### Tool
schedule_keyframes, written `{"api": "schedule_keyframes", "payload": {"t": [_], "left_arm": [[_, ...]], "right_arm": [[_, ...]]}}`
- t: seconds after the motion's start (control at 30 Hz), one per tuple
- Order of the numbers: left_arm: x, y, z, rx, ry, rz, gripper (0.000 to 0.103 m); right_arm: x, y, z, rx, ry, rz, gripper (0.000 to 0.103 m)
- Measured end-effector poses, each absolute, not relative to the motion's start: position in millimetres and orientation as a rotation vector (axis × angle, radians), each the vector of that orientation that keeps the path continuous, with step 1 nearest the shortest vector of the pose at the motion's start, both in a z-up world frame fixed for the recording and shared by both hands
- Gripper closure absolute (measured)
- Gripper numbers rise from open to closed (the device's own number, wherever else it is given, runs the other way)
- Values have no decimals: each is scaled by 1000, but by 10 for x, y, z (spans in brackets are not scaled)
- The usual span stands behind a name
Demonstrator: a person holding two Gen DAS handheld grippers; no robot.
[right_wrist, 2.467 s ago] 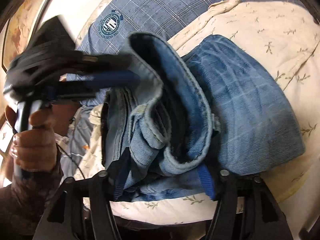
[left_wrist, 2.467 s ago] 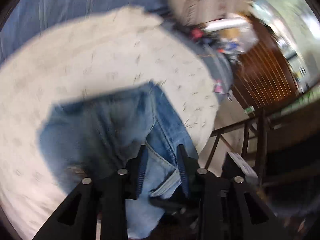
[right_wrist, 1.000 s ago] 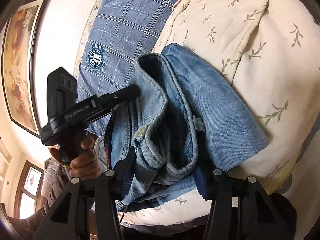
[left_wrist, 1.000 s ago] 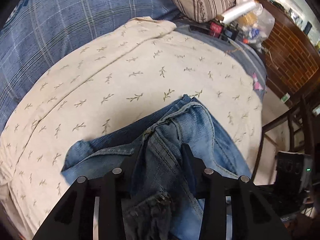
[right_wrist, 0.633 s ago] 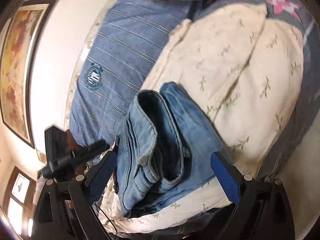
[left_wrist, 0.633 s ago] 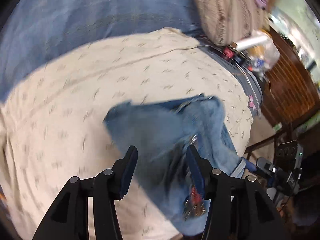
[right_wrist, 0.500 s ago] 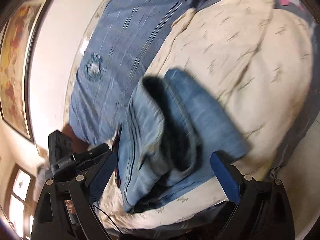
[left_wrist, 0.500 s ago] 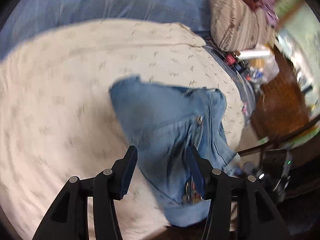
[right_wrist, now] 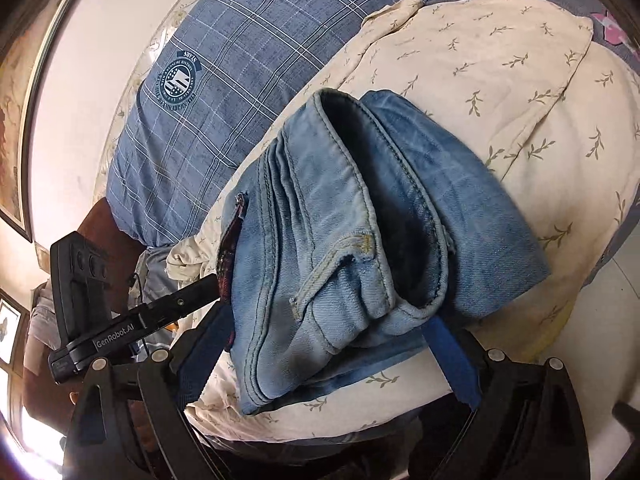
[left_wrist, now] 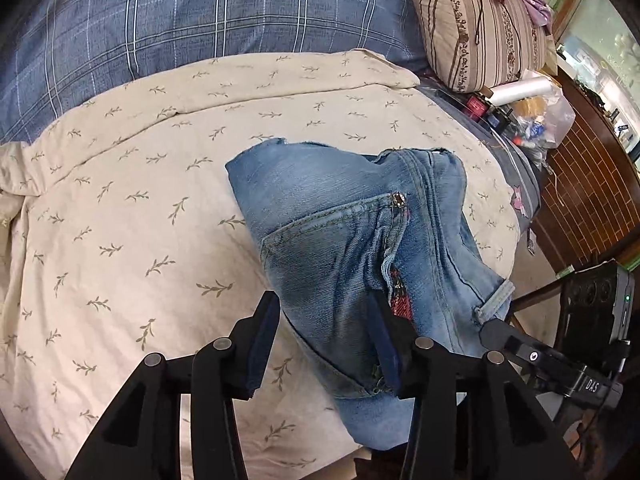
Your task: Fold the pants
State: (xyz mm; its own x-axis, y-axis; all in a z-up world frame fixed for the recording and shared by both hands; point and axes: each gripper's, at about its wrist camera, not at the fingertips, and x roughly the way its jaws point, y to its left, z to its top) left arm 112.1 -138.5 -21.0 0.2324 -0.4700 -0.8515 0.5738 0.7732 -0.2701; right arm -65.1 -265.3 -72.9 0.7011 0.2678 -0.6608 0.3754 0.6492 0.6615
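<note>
Jeans (left_wrist: 352,248) are laid in a folded bundle on the leaf-print sheet (left_wrist: 120,220), just ahead of both sets of jaws, so the fold looks finished. Left gripper (left_wrist: 324,336) is held open over the bundle's near edge, gripping nothing. Right gripper (right_wrist: 332,344) is spread wide at the waistband end, likewise empty, apparently released for inspection.
</note>
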Motion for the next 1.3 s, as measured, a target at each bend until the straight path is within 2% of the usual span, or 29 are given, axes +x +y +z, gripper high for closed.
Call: {"api": "schedule_keyframes", "payload": {"t": [0.33, 0.43, 0.5, 0.6, 0.7, 0.83, 0.93, 1.0, 1.07, 1.2, 1.23, 1.3], "left_arm": [[1310, -1522, -51, 164, 1073, -691, 58], [1434, -1749, 113, 243, 1038, -732, 52], [1507, -1982, 181, 311, 1055, -803, 43], [1583, -2324, 196, 403, 1080, -890, 43], [1589, -2632, 114, 538, 1050, -966, 43], [1571, -2894, -280, 719, 1078, -964, 46], [1426, -2893, -251, 732, 977, -996, 64], [1427, -2867, -113, 653, 985, -1028, 72], [1446, -2859, -10, 578, 1004, -1043, 73], [1571, -3053, -121, 527, 1038, -1023, 71], [1586, -3073, -188, 522, 1053, -1012, 70], [1608, -3159, -383, 531, 1065, -972, 63]], "right_arm": [[-739, -2774, -747, 926, 796, -41, 7], [-750, -2789, -813, 943, 794, -22, 7], [-761, -2803, -870, 962, 793, -11, 7], [-793, -2833, -933, 991, 780, 8, 10], [-823, -2851, -965, 995, 779, 19, 20], [-856, -2887, -1035, 1001, 802, 6, 51], [-899, -2904, -953, 993, 770, 40, 65], [-923, -2915, -805, 974, 723, 73, 67], [-945, -2974, -664, 966, 676, 93, 67], [-1053, -3223, -627, 964, 623, 26, 68], [-1074, -3282, -694, 956, 639, -3, 68], [-1064, -3369, -944, 955, 753, -62, 64]]}}
